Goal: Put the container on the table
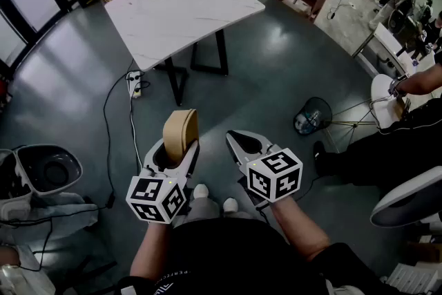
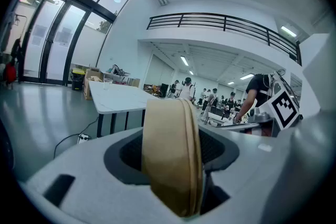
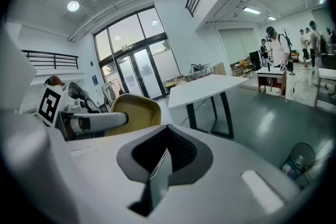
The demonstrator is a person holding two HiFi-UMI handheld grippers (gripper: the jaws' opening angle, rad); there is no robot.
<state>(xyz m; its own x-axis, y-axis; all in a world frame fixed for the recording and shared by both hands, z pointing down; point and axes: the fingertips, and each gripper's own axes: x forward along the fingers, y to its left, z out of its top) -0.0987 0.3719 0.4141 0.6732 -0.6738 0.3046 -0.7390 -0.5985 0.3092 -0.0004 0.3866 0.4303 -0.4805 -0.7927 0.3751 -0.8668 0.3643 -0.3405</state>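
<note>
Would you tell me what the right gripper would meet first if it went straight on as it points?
Probably the white table, perhaps its black legs, as the right gripper tilts slightly down; nothing nearer shows in that line, though depth is unclear.

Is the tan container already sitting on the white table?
No, the tan container is held in the left claw, short of the white table.

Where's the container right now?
In the head view the container sits lower left of centre, clamped on edge in the left gripper, above the grey floor and well short of the table.
</note>
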